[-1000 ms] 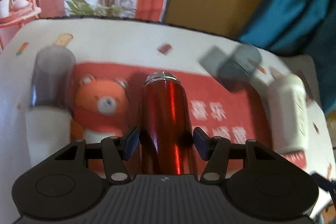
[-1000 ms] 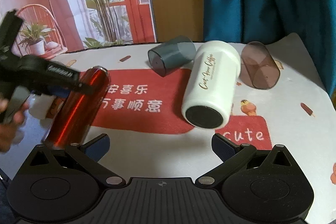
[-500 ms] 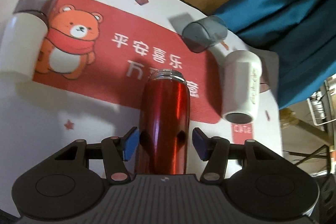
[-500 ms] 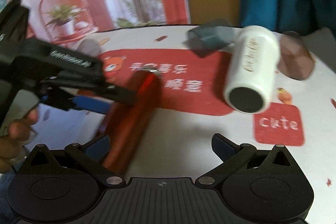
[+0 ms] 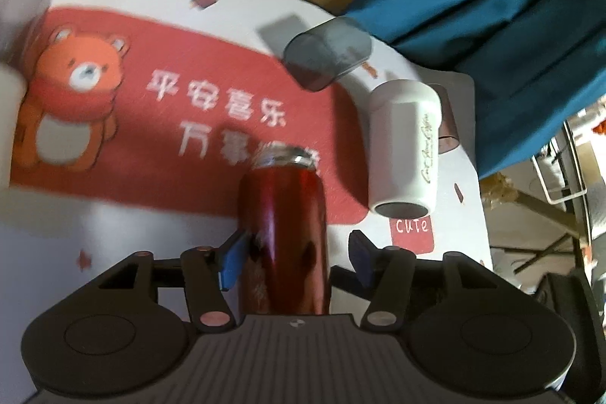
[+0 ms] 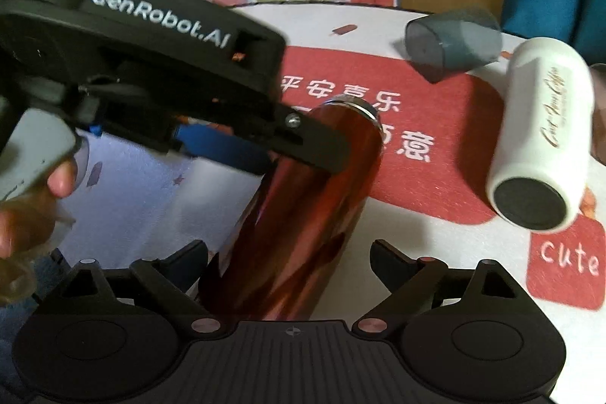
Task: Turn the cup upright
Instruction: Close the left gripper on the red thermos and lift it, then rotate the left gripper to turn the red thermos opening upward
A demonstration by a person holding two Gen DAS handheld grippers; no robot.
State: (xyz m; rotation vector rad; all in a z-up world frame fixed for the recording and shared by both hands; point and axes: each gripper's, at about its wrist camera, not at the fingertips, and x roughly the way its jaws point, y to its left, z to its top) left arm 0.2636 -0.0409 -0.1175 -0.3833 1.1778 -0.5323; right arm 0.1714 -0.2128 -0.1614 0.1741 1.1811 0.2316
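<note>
A shiny red metal cup (image 5: 282, 233) is between the fingers of my left gripper (image 5: 293, 258), which is shut on it and holds it tilted above the mat, silver rim pointing away. In the right wrist view the red cup (image 6: 303, 214) leans from lower left to upper right, with the left gripper (image 6: 303, 146) clamped across its upper part. My right gripper (image 6: 288, 264) is open, its fingers on either side of the cup's lower end; I cannot tell whether they touch it.
A white cup (image 6: 541, 146) lies on its side at the right, dark base toward me. A grey translucent cup (image 6: 450, 42) lies behind it. The red-and-white bear mat (image 5: 159, 124) covers the table. A blue curtain (image 5: 511, 6) hangs at the back right.
The left gripper has carried the red cup rightward and nearer the right gripper. The right gripper has closed in, so the cup's lower end now sits between its open fingers.
</note>
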